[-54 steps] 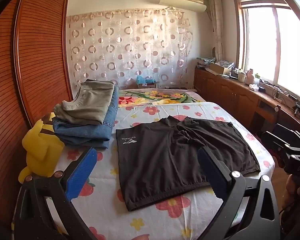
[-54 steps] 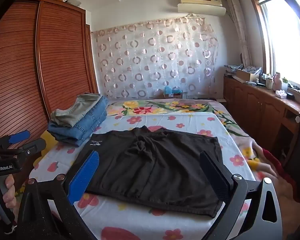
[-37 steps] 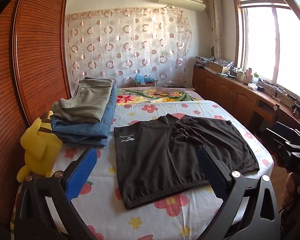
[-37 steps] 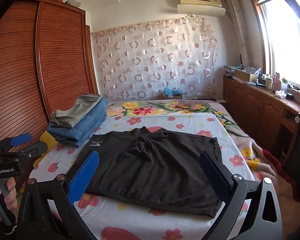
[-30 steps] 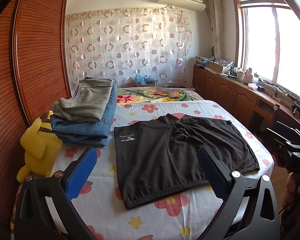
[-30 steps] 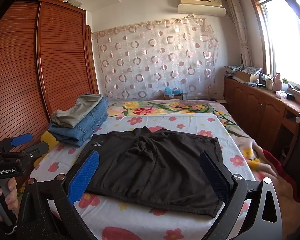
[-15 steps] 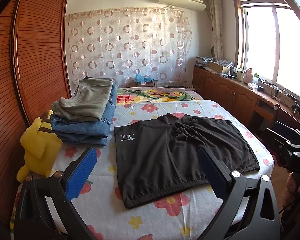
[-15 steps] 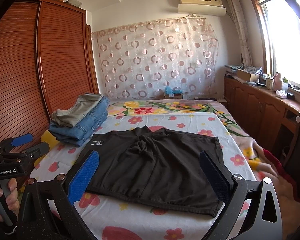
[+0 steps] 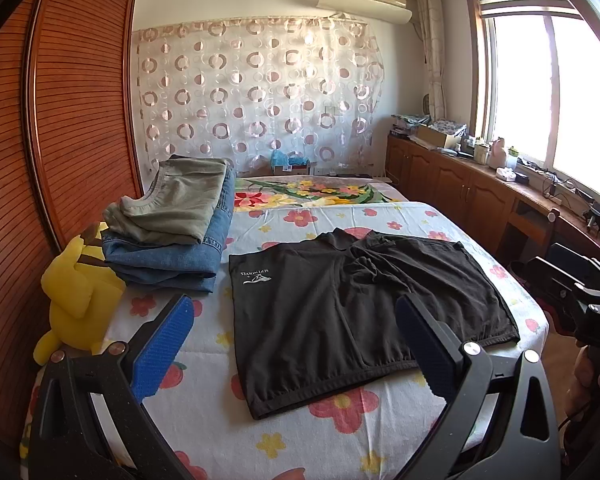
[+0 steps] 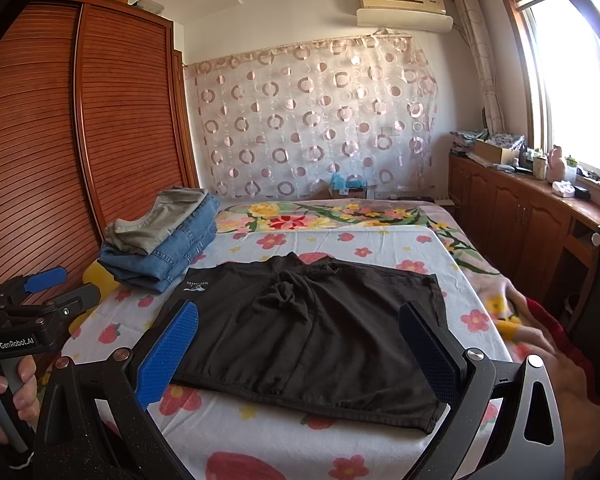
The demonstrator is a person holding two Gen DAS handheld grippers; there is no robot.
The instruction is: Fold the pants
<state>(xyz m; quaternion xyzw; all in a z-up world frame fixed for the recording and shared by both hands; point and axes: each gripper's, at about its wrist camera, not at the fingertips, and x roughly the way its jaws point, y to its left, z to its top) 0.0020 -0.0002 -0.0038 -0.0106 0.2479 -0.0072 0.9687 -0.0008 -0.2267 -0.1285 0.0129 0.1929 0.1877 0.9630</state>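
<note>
I hold a two-finger gripper in each hand, raised above the near edge of the bed and aimed forward. My left gripper (image 9: 292, 344) has its fingers spread wide, blue pad on one side and dark pad on the other, pinching nothing; my right gripper (image 10: 298, 350) is spread the same way and is also empty. I judge I hold them apart and clear of the cloth because the fold has not begun and I am lining up a grasp. From the right wrist view my left hand (image 10: 4, 388) shows at the far left, wrapped round its tool's handle. Straight ahead of both tools, between their fingers in either view, lie the black pants (image 9: 352, 316), short-legged and spread flat on the flowered bed sheet (image 9: 220, 432). The edge nearest me is a long stitched band. Toward the far edge the middle is bunched into soft wrinkles, and a small white logo sits at the far left corner. The cloth looks thin and limp, so I expect it to sag when lifted by one edge. Beyond my left tool, and left of the pants, sits a stack of folded clothes (image 9: 176, 232), olive fabric on top of blue denim, probably finished items set aside. A yellow plush toy (image 9: 78, 296) leans beside that stack, against a slatted wooden wardrobe (image 9: 60, 128). A patterned curtain (image 9: 260, 100) hangs behind the bed.
</note>
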